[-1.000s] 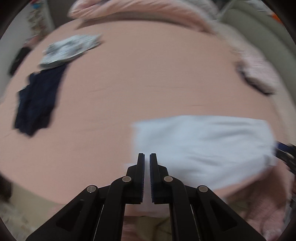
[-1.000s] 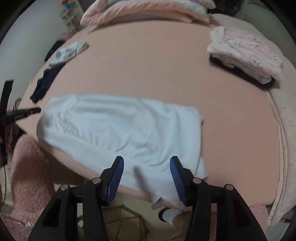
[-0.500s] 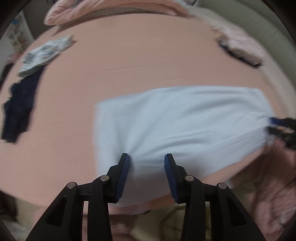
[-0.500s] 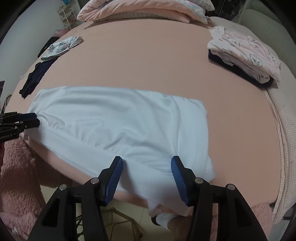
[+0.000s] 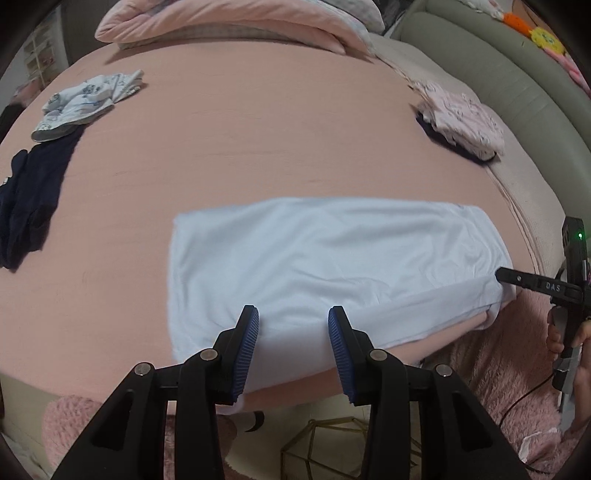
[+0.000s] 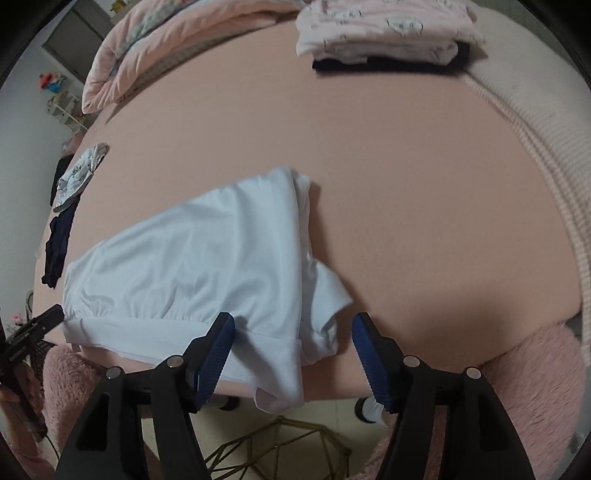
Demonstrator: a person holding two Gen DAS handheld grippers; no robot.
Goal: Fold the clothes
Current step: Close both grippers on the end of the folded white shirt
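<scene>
Lying flat on the pink bed (image 5: 258,147), the white garment (image 5: 314,258) sits beneath both spread grippers.

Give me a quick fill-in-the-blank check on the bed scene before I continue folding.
1. Both the left gripper and the right gripper have their jaws ____.
2. The light blue garment lies on a ____-coloured bed.
3. The pink folded clothes sit on top of a ____ garment.

Missing words: open; pink; dark

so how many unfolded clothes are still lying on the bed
3: the white shirt spread at the near edge, and the navy garment and printed white garment at far left. More may be hidden.
</scene>
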